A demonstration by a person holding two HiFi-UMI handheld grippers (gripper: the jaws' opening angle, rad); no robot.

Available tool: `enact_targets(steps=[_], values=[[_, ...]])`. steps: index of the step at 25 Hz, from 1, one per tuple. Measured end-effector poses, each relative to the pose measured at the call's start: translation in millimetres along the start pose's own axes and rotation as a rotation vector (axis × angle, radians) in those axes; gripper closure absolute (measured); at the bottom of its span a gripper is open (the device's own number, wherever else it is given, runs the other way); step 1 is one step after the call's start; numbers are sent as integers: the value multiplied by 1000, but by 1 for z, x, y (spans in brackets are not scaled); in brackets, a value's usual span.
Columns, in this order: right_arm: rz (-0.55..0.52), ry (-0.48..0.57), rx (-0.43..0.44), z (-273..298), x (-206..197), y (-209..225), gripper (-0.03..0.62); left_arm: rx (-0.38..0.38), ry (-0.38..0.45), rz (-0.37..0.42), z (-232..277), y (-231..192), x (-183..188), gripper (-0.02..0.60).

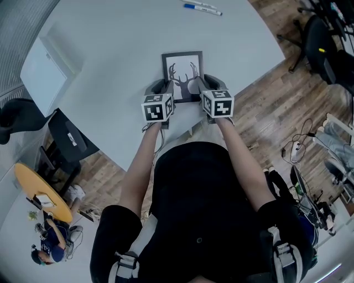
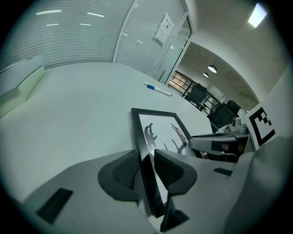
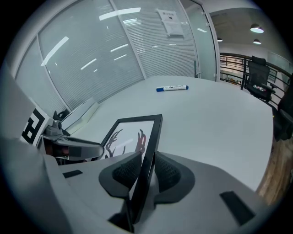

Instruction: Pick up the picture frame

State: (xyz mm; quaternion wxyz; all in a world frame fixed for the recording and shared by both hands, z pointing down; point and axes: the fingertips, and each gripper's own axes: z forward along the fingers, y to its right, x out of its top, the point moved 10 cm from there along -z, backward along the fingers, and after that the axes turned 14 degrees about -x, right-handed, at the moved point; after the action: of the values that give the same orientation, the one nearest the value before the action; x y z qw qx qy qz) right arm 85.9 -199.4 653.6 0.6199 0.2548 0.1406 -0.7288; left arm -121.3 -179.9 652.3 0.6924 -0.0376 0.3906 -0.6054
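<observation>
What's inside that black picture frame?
A dark antlered deer silhouette on white shows inside the picture frame. Its lower corners are covered by the left hand-held gripper and right hand-held gripper, both closed on the frame's side edges.

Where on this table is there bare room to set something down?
Bare table between the picture frame and the far markers, and between the frame and the white box at left. Crowded at the near edge: the left gripper and right gripper hold the frame's sides.

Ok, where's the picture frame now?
Centre of head view, on the white table: the picture frame, left tool clamping its left edge, right tool its right.
</observation>
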Motion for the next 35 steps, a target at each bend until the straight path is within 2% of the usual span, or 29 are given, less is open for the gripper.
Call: enact_targets(steps=[6,16,22,35], values=[[7,6,11,-3,0,0,494,-8,7,0,-6,0,0,480],[22,107,-14,-37,17,-4,500,-24,101,49,-32,17,18,492],[18,211,-14,-61,50,-6,502,-28,193,107,-54,33,51,492],[-19,451,-13,-116,151,-15,502,-31,400,235,-108,66,147,494]])
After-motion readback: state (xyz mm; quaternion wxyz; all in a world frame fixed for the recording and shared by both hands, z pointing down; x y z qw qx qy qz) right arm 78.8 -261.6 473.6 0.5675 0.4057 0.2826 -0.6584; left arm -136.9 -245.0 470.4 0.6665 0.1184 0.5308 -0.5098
